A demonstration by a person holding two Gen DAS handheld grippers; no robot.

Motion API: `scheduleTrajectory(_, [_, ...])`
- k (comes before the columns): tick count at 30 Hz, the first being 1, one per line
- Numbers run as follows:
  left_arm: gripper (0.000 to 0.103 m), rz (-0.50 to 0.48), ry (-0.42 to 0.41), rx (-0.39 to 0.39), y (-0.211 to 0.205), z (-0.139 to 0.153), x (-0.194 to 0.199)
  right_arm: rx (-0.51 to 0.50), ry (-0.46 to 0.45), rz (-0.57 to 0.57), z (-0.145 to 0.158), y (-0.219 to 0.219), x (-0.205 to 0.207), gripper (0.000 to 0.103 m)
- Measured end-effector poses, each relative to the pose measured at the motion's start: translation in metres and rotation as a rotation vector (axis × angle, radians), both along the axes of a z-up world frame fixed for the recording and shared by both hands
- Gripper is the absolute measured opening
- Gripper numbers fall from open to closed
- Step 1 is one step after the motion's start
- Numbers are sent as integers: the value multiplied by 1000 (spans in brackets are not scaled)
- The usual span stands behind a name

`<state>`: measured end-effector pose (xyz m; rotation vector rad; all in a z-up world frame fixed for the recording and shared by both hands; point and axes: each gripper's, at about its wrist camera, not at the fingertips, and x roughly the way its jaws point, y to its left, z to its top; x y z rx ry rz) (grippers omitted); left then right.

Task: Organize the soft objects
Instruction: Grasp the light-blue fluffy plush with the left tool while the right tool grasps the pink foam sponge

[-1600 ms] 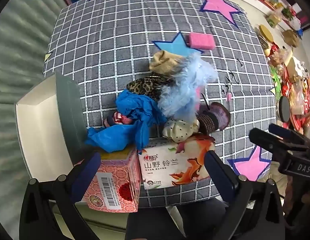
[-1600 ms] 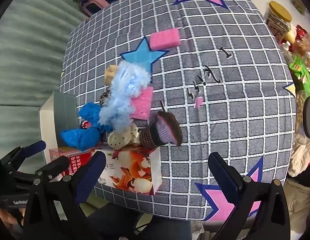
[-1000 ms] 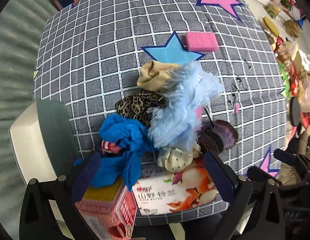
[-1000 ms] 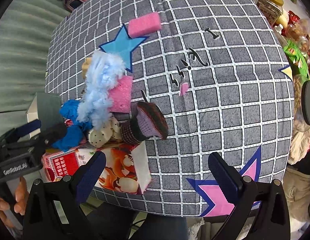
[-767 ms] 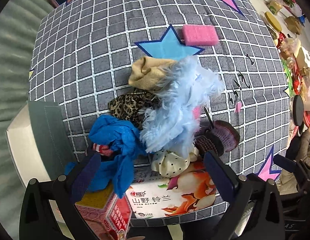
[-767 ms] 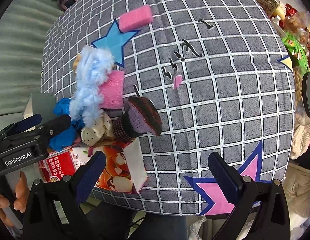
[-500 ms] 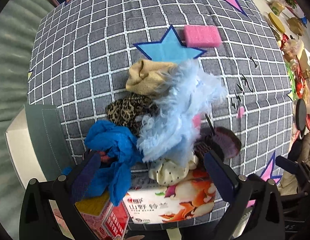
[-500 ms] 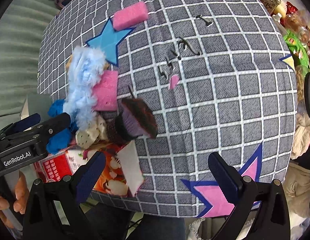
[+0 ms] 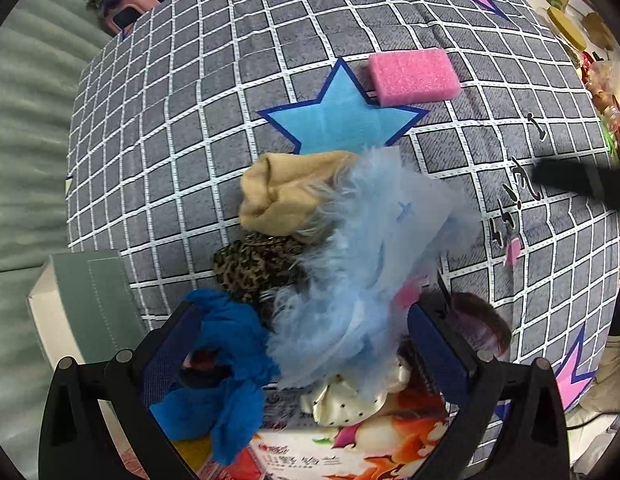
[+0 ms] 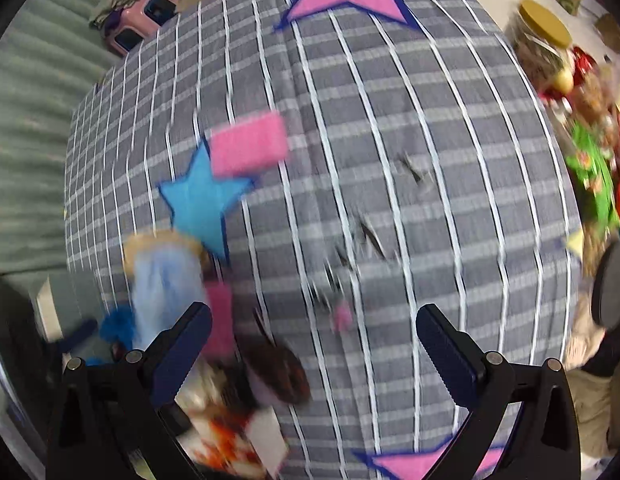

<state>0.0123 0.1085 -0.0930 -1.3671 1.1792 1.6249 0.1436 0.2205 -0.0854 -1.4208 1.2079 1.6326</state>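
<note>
A heap of soft things lies on the grey checked cloth: a fluffy light-blue piece, a tan cloth, a leopard-print scrunchie, a blue cloth, a polka-dot scrunchie and a purple knitted piece. My left gripper hangs open just over the heap, its fingers either side of the fluffy piece. A pink sponge lies apart by the blue star. My right gripper is open over bare cloth, its view blurred; the pink sponge lies ahead to the left.
A tissue box with orange print sits at the near table edge under the heap. A white open box with a green flap stands at the left. Jars and packets crowd the right side. Small black hair clips lie on the cloth.
My left gripper has come down closer to the heap, fingers now flanking the fluffy blue piece. The right gripper has swung forward and leftward fast, blurring its view.
</note>
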Motion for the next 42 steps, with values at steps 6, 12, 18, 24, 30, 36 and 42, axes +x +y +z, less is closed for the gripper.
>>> scheduleTrajectory(6, [101,-13,-20,-3,8,-12,4,34,0,34,-22,33,-54,103])
scheduleTrajectory(12, [100,6,-32,-5,12,-18,-2,22,-26,72,-55,49,-88,103])
scheduleTrajectory(18, [100,13,-40,-3,13,-21,-6,33,-57,124,-83,50,-124,103])
scheduleTrajectory(24, [80,12,-73,-12,13,-27,-8,95,-125,212,-99,42,-156,103])
scheduleTrajectory(30, [27,16,-174,-4,8,-27,-9,192,-133,302,-90,24,-174,73])
scheduleTrajectory(36, [25,6,-180,33,1,-12,-11,137,-67,245,-78,20,-155,73])
scheduleTrajectory(42, [25,17,-195,79,-6,12,-19,98,-43,182,-54,21,-153,73])
